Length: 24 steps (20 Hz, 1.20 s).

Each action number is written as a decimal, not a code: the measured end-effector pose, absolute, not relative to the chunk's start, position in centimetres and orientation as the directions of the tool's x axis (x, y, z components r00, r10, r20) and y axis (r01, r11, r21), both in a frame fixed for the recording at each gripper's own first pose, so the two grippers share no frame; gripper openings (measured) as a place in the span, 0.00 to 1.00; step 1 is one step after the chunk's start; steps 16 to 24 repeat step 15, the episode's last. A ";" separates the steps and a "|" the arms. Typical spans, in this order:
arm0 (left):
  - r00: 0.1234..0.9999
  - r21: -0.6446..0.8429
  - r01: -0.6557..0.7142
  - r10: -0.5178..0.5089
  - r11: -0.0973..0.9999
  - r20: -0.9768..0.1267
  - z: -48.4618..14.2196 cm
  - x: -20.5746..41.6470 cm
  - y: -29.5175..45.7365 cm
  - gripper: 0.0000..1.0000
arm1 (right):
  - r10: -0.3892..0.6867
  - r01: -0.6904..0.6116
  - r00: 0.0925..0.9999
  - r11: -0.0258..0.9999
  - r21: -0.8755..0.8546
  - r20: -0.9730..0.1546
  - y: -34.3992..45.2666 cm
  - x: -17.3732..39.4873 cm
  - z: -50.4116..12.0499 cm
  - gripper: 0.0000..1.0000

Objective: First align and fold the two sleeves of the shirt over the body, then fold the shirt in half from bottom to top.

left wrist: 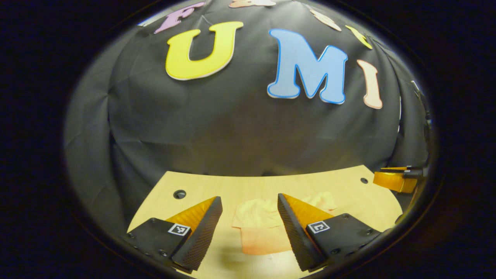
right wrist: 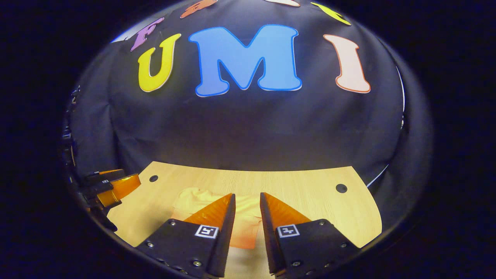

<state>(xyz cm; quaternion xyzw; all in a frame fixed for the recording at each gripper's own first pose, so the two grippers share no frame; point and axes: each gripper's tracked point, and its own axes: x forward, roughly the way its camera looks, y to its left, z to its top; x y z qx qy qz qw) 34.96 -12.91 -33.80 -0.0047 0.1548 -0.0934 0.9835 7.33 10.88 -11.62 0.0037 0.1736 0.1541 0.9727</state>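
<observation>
Fingers of the left gripper (left wrist: 250, 223) stand wide apart, holding nothing, above the table (left wrist: 217, 190); the shirt (left wrist: 267, 226) lies folded beyond them, with the right gripper (left wrist: 395, 179) far right. Right gripper (right wrist: 247, 217) fingers are parted narrowly, empty, over the shirt (right wrist: 197, 201); the left gripper (right wrist: 112, 186) sits far left.

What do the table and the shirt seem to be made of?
The table looks like light wood or wood-look laminate: fine straight grain lines, smooth matte top, round holes near the corners. The shirt looks like soft thin cloth, perhaps cotton: it lies limp with wrinkles and folded edges. The exact fibre cannot be told.
</observation>
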 end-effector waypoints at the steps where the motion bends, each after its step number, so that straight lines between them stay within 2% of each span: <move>1: 0.940 -0.043 0.176 -0.181 0.983 -0.288 -33.7 34.8 -13.0 0.96 | 0.304 -0.301 0.897 0.952 0.060 -0.320 10.6 6.0 -11.0 0.40; 4: 0.948 -0.071 0.165 -0.178 0.984 -0.263 -33.7 34.4 -12.6 0.93 | 0.310 -0.303 0.909 0.951 0.067 -0.279 10.0 2.3 -8.9 0.40; 7: 0.939 -0.096 0.207 -0.226 0.974 -0.260 -34.4 35.0 -12.9 0.96 | 0.325 -0.315 0.909 0.946 0.080 -0.262 10.6 -0.7 -7.8 0.40; 11: 0.935 -0.093 0.213 -0.230 0.973 -0.269 -33.5 35.6 -12.4 0.96 | 0.358 -0.337 0.896 0.933 0.123 -0.262 11.3 -3.6 -7.5 0.40; 24: 0.938 -0.100 0.205 -0.225 0.974 -0.264 -32.5 36.0 -12.3 0.96 | 0.352 -0.334 0.896 0.936 0.111 -0.271 11.2 -5.1 -8.1 0.41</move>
